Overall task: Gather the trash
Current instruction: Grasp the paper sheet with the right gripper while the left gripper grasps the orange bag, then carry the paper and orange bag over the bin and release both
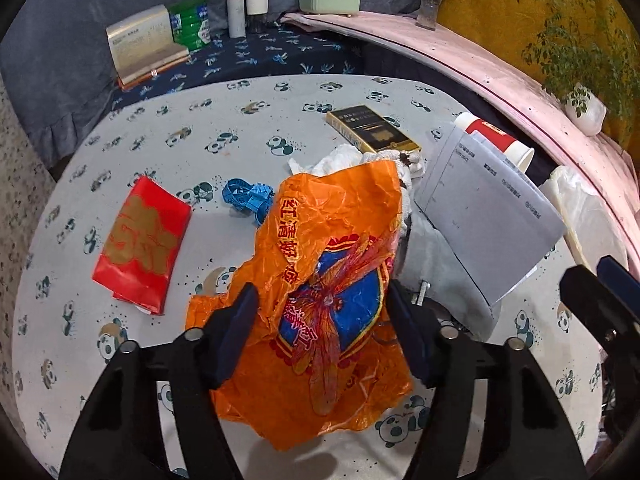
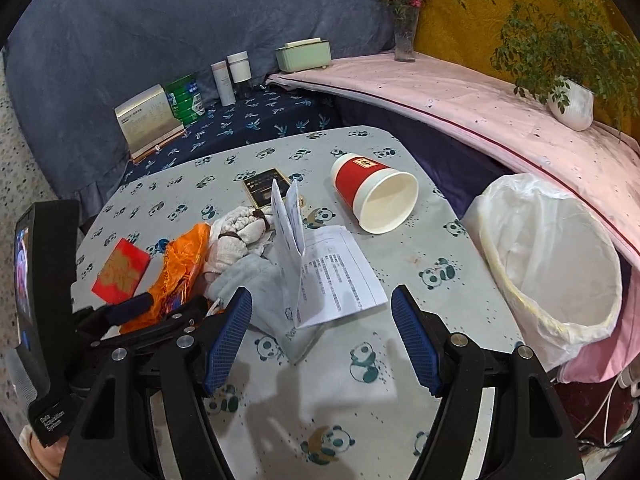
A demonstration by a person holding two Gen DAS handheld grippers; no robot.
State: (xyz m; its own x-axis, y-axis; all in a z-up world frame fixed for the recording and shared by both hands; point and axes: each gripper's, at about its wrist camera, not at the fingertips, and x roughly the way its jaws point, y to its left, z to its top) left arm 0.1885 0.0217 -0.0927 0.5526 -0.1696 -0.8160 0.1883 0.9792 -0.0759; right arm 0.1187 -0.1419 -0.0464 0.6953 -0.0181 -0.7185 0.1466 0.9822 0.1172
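Desk [image 2: 360, 392] under panda cloth, strewn with litter. Beside its right edge, lined bin [image 2: 552, 248], mouth open and waiting. On the cloth: folded paper sheets [image 2: 336, 276], tipped red paper cup [image 2: 372, 192], red packet [image 1: 140, 240], gold-and-black box [image 1: 372, 130], white gloves [image 2: 236, 236], small blue plastic piece [image 1: 248, 198].

Step in hand, judging by the layout: first pickup. Left tool [image 1: 320, 336] astride the crumpled orange wrapper [image 1: 328, 280], jaws part closed, fingers at either edge of the wrapper, squeeze not yet evident. Right tool [image 2: 322, 340] gaping wide over bare cloth, just short of the paper sheets, holding nothing.

Next move probably calls for pinching the wrapper firmly, lifting clear of the gloves, carrying across to the bin.
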